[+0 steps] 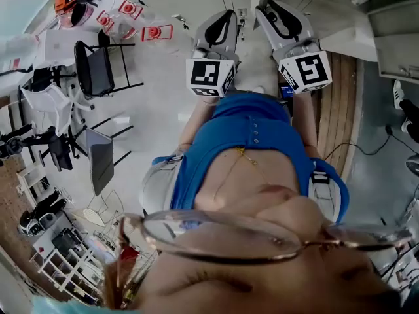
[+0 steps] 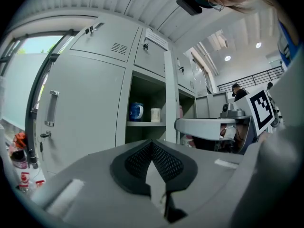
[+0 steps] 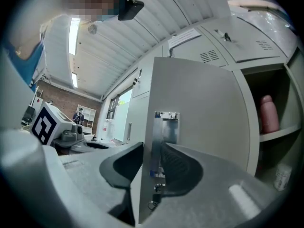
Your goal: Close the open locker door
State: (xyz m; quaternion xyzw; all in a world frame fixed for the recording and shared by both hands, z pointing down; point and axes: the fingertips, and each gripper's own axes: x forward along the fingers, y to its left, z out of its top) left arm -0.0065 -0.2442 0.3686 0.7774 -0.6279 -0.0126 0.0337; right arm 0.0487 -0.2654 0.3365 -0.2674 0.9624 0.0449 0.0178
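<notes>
The grey locker door (image 3: 199, 113) stands open, its free edge with a metal lock plate (image 3: 166, 127) running up the middle of the right gripper view. My right gripper (image 3: 151, 151) is open and straddles that edge: the left pad lies against the door's outer side and the right pad sits just off the inner face. My left gripper (image 2: 152, 146) is shut, its pads meeting with nothing between them, and points at the open compartments. In the head view both grippers (image 1: 226, 15) (image 1: 273, 12) are held out side by side in front of the person's blue top.
The open shelves hold a blue mug (image 2: 136, 111), a white cup (image 2: 155, 114), a pink bottle (image 3: 268, 114) and a white container (image 3: 282, 176). A tall closed locker (image 2: 80, 108) with a handle stands to the left. Black chairs (image 1: 95, 67) stand behind on the floor.
</notes>
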